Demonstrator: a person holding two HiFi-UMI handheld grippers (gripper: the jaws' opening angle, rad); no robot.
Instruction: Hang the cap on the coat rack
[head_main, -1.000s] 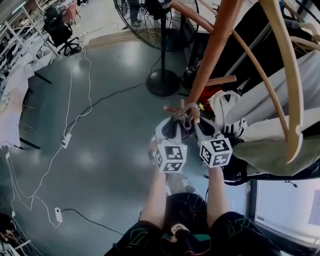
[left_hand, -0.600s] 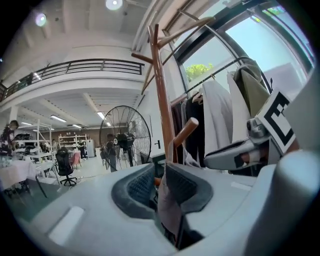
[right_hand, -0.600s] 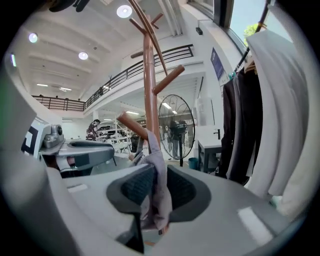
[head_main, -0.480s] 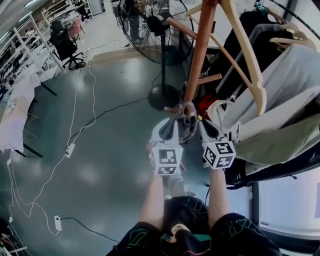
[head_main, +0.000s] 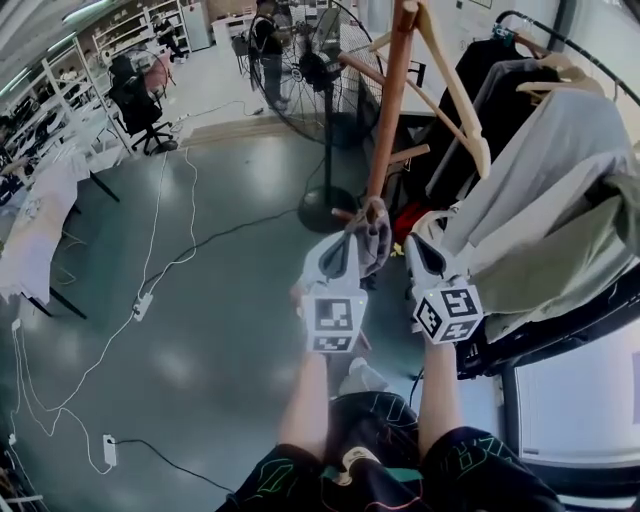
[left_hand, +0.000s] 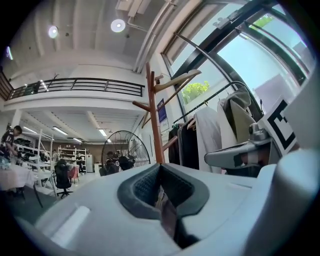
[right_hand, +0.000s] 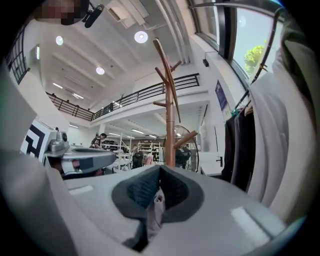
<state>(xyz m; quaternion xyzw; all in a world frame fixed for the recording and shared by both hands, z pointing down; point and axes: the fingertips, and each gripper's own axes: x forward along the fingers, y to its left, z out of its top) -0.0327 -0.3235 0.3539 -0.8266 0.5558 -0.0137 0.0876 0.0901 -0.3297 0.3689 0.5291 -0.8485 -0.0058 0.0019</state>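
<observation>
The grey cap (head_main: 377, 245) hangs bunched against the wooden coat rack (head_main: 392, 110), just under a short low peg (head_main: 345, 215). My left gripper (head_main: 348, 243) touches the cap's left edge. In the left gripper view its jaws (left_hand: 161, 195) are shut, with a thin strip of fabric (left_hand: 166, 212) pinched between the pads. My right gripper (head_main: 412, 243) is at the cap's right side. Its jaws (right_hand: 157, 192) are shut on a pale fold of fabric (right_hand: 154, 210). The rack's pole (left_hand: 155, 120) (right_hand: 169, 115) rises straight ahead of both grippers.
A large floor fan (head_main: 325, 60) stands behind the rack, its round base (head_main: 328, 205) close to the pole. A clothes rail with hung garments (head_main: 560, 170) crowds the right. A wooden hanger (head_main: 455, 90) juts out overhead. Cables (head_main: 150, 270) trail over the floor at the left.
The cap was spread between both grippers; it now hangs narrow against the pole by the peg. My right gripper has drifted a little to the right. The rack looks more upright.
</observation>
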